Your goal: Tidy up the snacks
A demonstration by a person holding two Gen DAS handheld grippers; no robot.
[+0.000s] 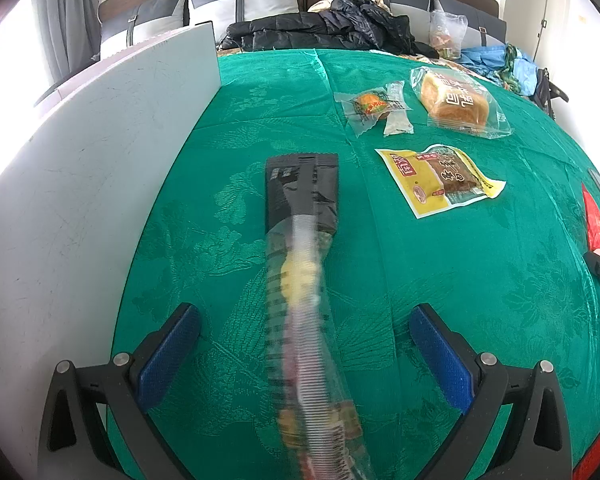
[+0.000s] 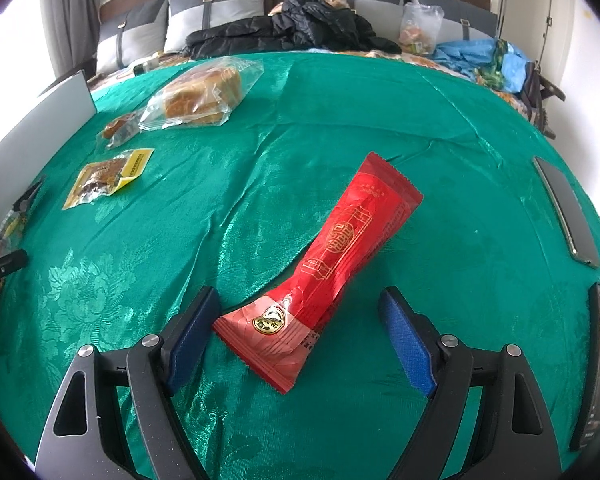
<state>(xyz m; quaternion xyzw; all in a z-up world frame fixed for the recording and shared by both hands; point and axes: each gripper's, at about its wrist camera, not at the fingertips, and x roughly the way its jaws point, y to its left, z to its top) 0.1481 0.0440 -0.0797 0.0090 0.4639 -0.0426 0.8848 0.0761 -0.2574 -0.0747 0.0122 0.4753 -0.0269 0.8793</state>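
You are working over a green cloth [image 2: 140, 280] with a white board [image 1: 100, 160] standing along its nine o'clock edge. At about one o'clock from your left gripper lies the bagged bread loaf [image 1: 454, 102], with the yellow packet [image 1: 440, 178] nearer you and a small clear-wrapped pastry [image 1: 374, 106] beside the loaf.

Your right gripper [image 2: 300, 336] is spread wide, nothing held; the red packet [image 2: 332, 264] lies slantwise between its fingers, running toward one o'clock. Close there and one pad will likely meet the crimped corner first, so the wrapper may swivel or crumple rather than seat.

Your left gripper [image 1: 304, 360] is likewise open, with the long dark-topped packet [image 1: 304, 264] straight ahead at twelve. It is blurred, so I cannot tell whether it rests or is falling; slick film may slide.
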